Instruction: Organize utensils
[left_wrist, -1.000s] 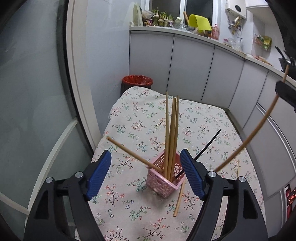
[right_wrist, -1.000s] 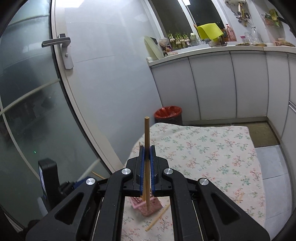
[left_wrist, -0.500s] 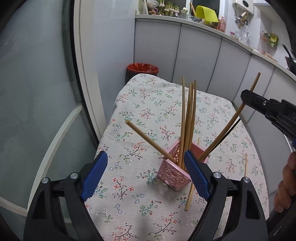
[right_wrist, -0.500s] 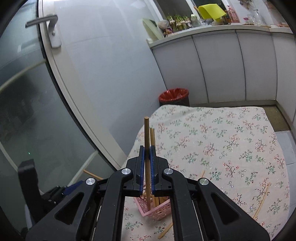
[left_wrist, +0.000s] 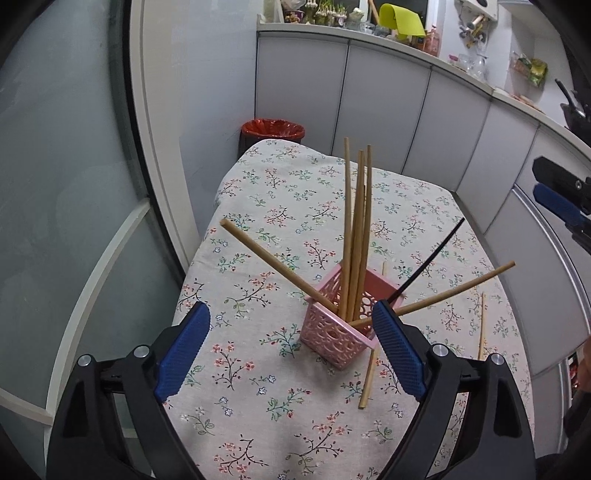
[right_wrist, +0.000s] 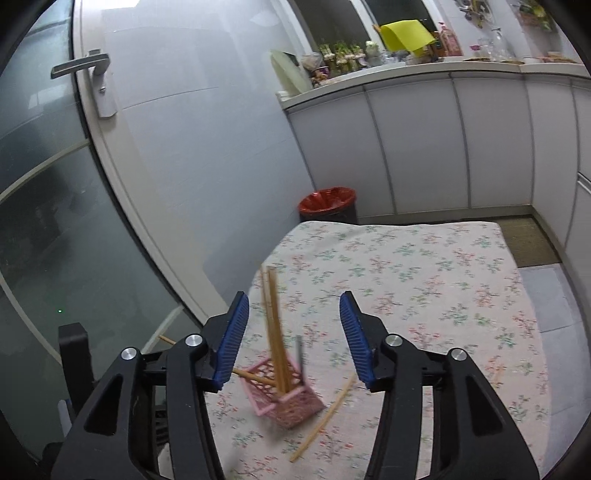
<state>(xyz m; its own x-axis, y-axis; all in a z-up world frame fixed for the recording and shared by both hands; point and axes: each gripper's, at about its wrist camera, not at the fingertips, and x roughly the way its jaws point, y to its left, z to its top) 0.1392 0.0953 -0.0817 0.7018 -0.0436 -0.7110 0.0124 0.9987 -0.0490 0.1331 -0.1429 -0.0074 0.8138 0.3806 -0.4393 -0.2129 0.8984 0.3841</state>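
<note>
The pink holder (left_wrist: 341, 328) stood on the floral tablecloth (left_wrist: 295, 192), bristling with wooden chopsticks (left_wrist: 356, 236) and one black one (left_wrist: 430, 262), some upright, others splayed over the rim. A loose chopstick (left_wrist: 369, 376) lay on the cloth touching the holder's near right corner, its long axis running toward the left gripper (left_wrist: 291, 347), which hung released and wide, empty, just short of the holder. Another stick (left_wrist: 481, 325) lay farther right. The right gripper (right_wrist: 293, 336), higher up, had just been opening and held nothing. The left looked nearer to the loose stick.
</note>
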